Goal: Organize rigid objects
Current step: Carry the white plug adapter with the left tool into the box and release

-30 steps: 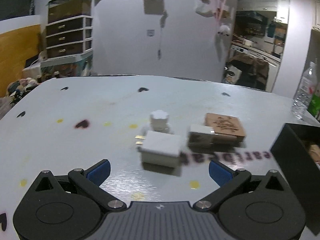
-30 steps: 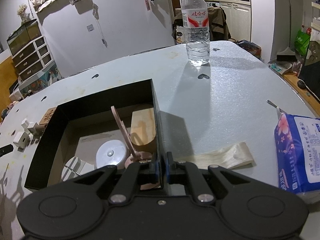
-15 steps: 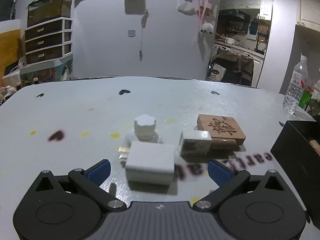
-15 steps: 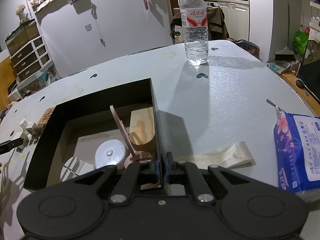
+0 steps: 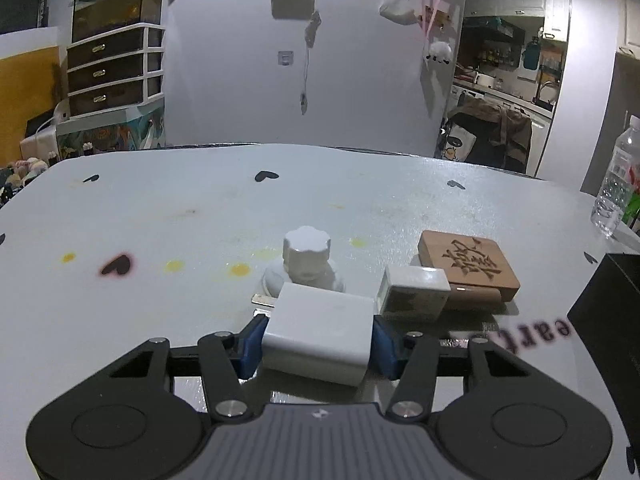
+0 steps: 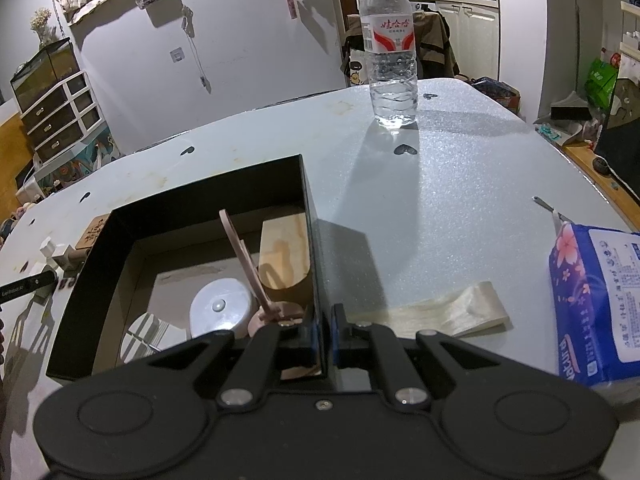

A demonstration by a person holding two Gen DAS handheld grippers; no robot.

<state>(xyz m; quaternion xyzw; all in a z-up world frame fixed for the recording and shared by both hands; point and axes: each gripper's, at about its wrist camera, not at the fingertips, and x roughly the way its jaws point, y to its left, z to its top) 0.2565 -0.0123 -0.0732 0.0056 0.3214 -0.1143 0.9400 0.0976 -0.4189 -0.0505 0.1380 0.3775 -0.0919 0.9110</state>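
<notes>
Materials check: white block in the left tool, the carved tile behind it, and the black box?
White block: looks like smooth matte plastic, metal prongs at its left end, likely a charger. Carved tile: wood, brown with an engraved character. Black box: probably cardboard, thin matte walls with a brown inside.

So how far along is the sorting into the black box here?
Done: the black box already holds a round white disc, a wooden piece and a pink shoehorn-like tool. In hand: the left gripper has just closed on the white charger; the right gripper clamps the box wall. Left: white knob, small white block, carved wooden tile.
</notes>
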